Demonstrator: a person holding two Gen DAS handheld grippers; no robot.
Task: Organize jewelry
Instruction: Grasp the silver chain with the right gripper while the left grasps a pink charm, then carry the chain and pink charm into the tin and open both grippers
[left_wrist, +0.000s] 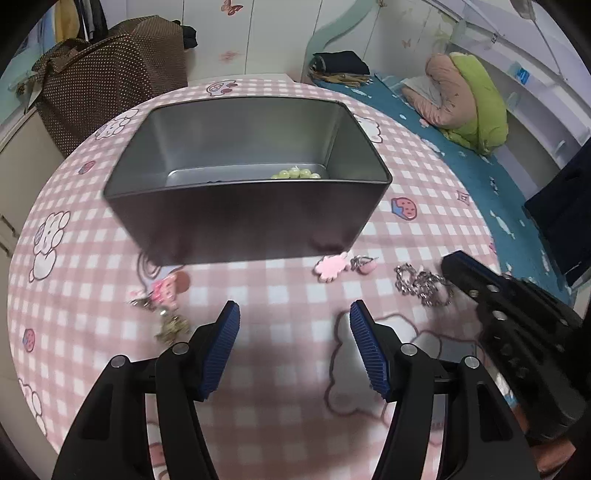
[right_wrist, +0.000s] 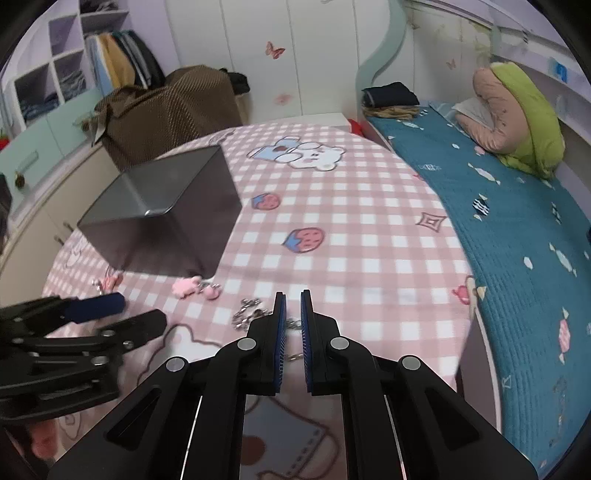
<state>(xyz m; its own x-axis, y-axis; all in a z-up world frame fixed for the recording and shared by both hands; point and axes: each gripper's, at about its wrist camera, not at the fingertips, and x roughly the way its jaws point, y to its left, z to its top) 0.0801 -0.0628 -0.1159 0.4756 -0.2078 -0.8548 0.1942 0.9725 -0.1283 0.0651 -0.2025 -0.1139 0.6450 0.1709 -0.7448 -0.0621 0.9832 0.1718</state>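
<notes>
While the left wrist view looks down at a pink checked worktop (left_wrist: 295, 284), the left hand-held gripper (left_wrist: 293, 347) has its blue pads apart and nothing between them. A grey metal box (left_wrist: 236, 221) stands just beyond, with green beads (left_wrist: 295, 173) inside. A silver chain (left_wrist: 424, 284) lies to the right, touching the tip of the right hand-held gripper (left_wrist: 458, 266). A pink charm (left_wrist: 328, 267) lies between chain and box.

From the right wrist view, the right hand-held gripper (right_wrist: 293, 299) has its pads nearly together, apparently clamped on the silver chain (right_wrist: 251, 314), which trails left of the tips. The grey metal box (right_wrist: 162, 221) sits up and left, so the carry likely goes that way.
</notes>
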